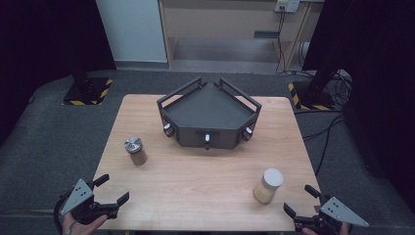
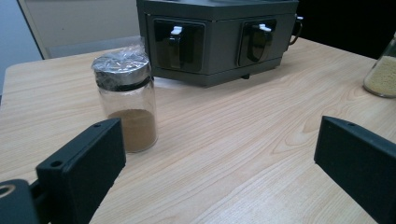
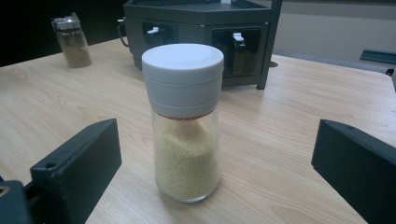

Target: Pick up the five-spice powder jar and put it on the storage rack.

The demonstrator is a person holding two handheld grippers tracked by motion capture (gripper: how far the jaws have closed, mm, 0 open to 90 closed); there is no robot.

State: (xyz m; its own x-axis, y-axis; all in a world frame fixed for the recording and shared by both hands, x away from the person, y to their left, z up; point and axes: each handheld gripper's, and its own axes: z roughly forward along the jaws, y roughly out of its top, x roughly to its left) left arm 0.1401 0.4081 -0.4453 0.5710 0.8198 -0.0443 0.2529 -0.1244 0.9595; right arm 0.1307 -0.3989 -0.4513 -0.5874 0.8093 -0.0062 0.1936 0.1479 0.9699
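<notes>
A glass jar with a silver lid and brown powder (image 1: 135, 151) (image 2: 126, 101) (image 3: 72, 41) stands upright on the left part of the table. A second jar, white-capped and holding yellow grains (image 1: 268, 186) (image 3: 184, 123) (image 2: 384, 71), stands upright near the front right. A dark grey angled rack (image 1: 209, 115) (image 2: 219, 37) (image 3: 201, 32) with white-tipped hooks sits at the table's far middle. My left gripper (image 1: 111, 190) (image 2: 219, 163) is open at the front left corner, short of the brown jar. My right gripper (image 1: 299, 199) (image 3: 215, 163) is open just short of the yellow jar, nothing touching its jaws.
The wooden table (image 1: 195, 176) has bare surface between the two jars. Black stands with yellow-striped bases (image 1: 88, 90) rest on the grey floor behind it, and cables (image 1: 323, 127) trail at the right.
</notes>
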